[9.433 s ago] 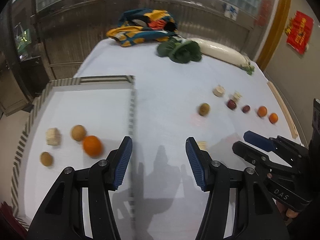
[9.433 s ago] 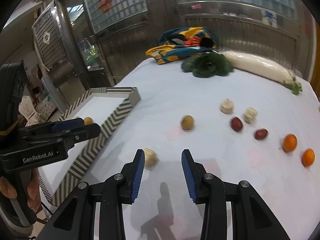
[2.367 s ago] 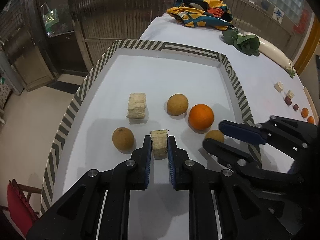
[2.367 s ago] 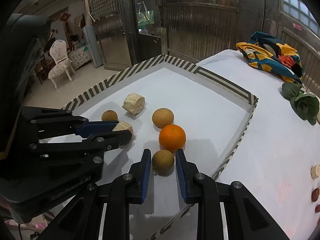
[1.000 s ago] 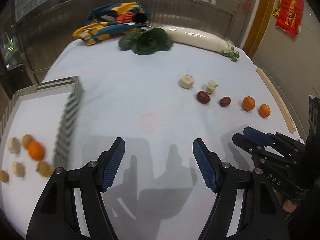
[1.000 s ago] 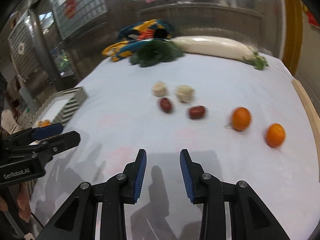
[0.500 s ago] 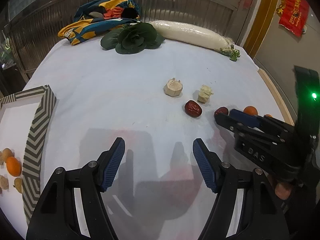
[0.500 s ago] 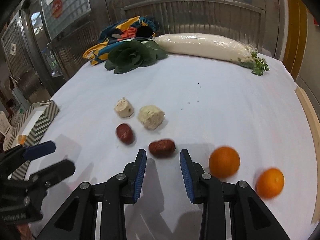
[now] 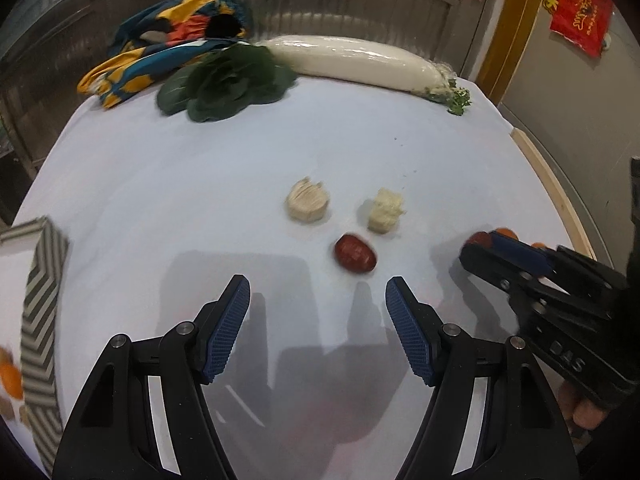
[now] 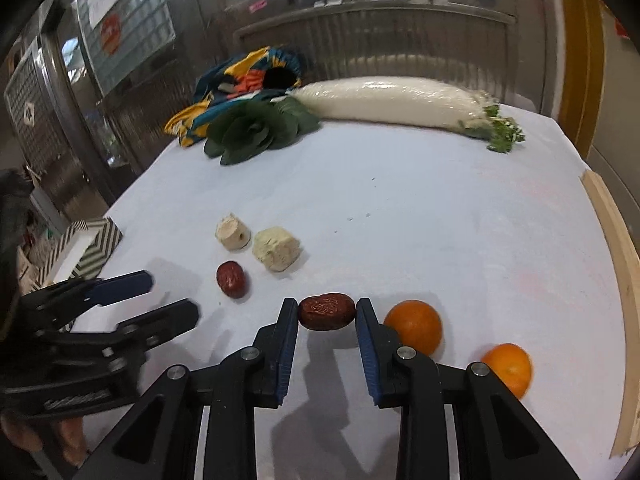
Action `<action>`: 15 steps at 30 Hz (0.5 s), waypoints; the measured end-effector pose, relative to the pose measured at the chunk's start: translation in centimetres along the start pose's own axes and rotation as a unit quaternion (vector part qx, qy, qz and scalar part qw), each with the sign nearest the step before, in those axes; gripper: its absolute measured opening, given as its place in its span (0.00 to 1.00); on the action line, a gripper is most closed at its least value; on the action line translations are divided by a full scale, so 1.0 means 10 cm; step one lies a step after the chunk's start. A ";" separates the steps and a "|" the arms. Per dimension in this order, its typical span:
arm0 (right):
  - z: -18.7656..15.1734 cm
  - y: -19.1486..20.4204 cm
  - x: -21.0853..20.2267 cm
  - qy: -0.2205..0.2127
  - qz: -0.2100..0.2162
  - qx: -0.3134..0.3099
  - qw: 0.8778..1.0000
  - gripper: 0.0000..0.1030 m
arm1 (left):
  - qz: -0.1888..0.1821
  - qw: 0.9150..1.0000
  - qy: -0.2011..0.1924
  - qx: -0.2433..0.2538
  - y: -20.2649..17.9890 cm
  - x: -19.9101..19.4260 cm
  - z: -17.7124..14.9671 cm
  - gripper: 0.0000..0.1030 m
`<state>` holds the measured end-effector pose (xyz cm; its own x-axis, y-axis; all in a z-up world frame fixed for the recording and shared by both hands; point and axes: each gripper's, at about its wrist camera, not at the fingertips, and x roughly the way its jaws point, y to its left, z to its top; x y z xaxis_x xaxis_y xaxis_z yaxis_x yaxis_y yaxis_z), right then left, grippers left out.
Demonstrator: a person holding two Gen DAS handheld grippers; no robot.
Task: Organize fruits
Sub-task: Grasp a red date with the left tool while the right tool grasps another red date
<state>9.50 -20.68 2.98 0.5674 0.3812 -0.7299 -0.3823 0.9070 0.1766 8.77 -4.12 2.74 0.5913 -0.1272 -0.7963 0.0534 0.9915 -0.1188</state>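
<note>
My right gripper (image 10: 327, 312) is open with its jaws on either side of a dark red date (image 10: 327, 311) that lies on the white cloth. Two oranges (image 10: 413, 326) (image 10: 507, 368) lie just right of it. A second red date (image 9: 355, 253) (image 10: 231, 279) lies ahead of my open, empty left gripper (image 9: 318, 290), slightly right of centre. Two pale cut chunks (image 9: 308, 205) (image 9: 385, 210) sit just beyond that date. The striped tray (image 9: 42, 304) holds earlier fruit at the far left edge.
A long white radish (image 9: 352, 62), a leafy green vegetable (image 9: 228, 84) and a colourful cloth (image 9: 168, 50) lie at the table's far end. A wooden strip (image 10: 616, 248) runs along the right edge of the table.
Both grippers moved forward toward the fruit. The right gripper's jaws now flank the dark date, which lay ahead of them half a second ago. The left gripper came closer to the other date.
</note>
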 end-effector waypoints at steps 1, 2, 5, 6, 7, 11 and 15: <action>0.01 -0.04 -0.02 -0.003 0.000 0.007 1.000 0.28 | -0.002 1.000 0.000 0.000 -0.01 0.04 0.03 0.69; 0.01 -0.07 -0.03 -0.005 0.002 0.014 1.000 0.28 | -0.004 1.000 0.001 0.000 -0.03 0.08 0.06 0.69; 0.02 -0.14 -0.08 -0.012 0.008 0.024 1.000 0.28 | -0.002 1.000 0.010 -0.010 -0.03 0.20 0.14 0.69; 0.02 -0.15 -0.10 -0.013 0.009 0.024 1.000 0.28 | -0.004 1.000 0.013 -0.013 -0.03 0.24 0.16 0.69; 0.02 -0.15 -0.11 -0.015 0.011 0.025 1.000 0.28 | -0.007 1.000 0.014 -0.015 -0.03 0.27 0.18 0.69; 0.02 -0.15 -0.11 -0.014 0.018 0.024 0.999 0.28 | 0.003 1.000 0.011 -0.008 -0.08 0.33 0.20 0.44; 0.02 -0.12 -0.12 -0.015 0.022 0.021 0.999 0.28 | 0.003 1.000 0.010 -0.018 0.02 0.32 0.19 0.24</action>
<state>9.41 -22.19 3.75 0.5722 0.4255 -0.7011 -0.3767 0.8957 0.2362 12.21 -4.32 1.34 0.5750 -0.1220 -0.8090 0.0202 0.9906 -0.1350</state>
